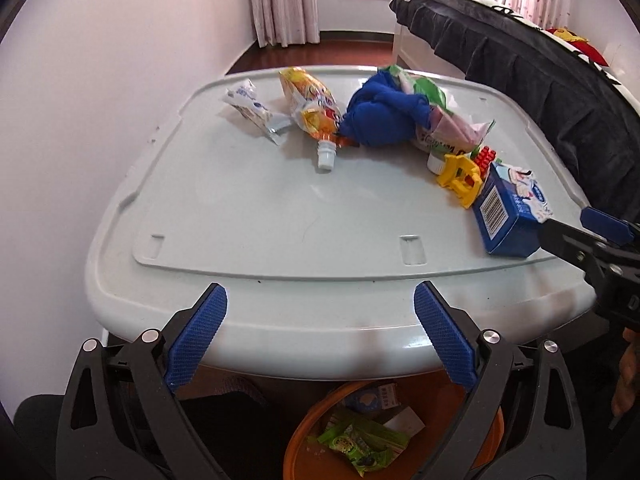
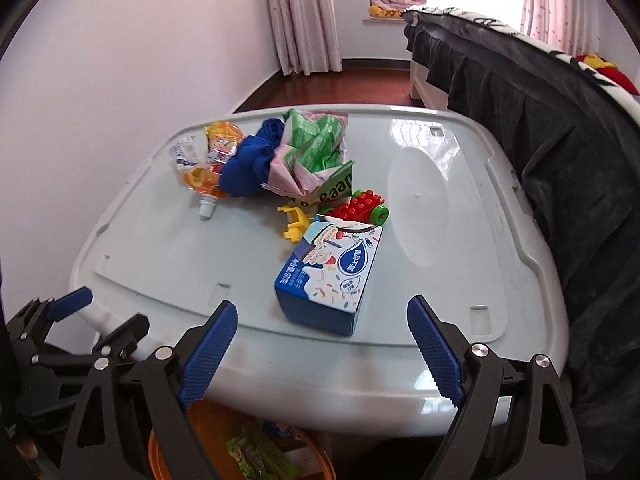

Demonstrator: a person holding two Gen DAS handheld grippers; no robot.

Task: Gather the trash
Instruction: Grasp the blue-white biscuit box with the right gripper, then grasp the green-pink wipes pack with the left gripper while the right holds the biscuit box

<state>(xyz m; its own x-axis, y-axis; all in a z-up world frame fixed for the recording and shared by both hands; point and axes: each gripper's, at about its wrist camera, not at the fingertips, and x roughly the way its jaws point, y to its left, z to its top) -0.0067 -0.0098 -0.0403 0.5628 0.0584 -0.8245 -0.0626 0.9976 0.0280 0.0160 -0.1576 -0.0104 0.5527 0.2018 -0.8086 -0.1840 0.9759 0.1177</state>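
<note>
A blue milk carton (image 2: 330, 276) lies on the grey lid (image 2: 440, 208), just ahead of my open, empty right gripper (image 2: 322, 354); it also shows in the left wrist view (image 1: 510, 216). Further back lie an orange spouted pouch (image 1: 314, 110), a white wrapper (image 1: 254, 110), a blue cloth (image 1: 382, 114) and green-pink wrappers (image 2: 316, 152). My left gripper (image 1: 320, 334) is open and empty at the lid's front edge. An orange bin (image 1: 304, 432) with wrappers in it stands below.
A yellow toy (image 1: 460, 178) and a red brick toy with green wheels (image 2: 362, 206) lie beside the carton. A dark-covered bed (image 2: 560, 128) runs along the right. A white wall is on the left.
</note>
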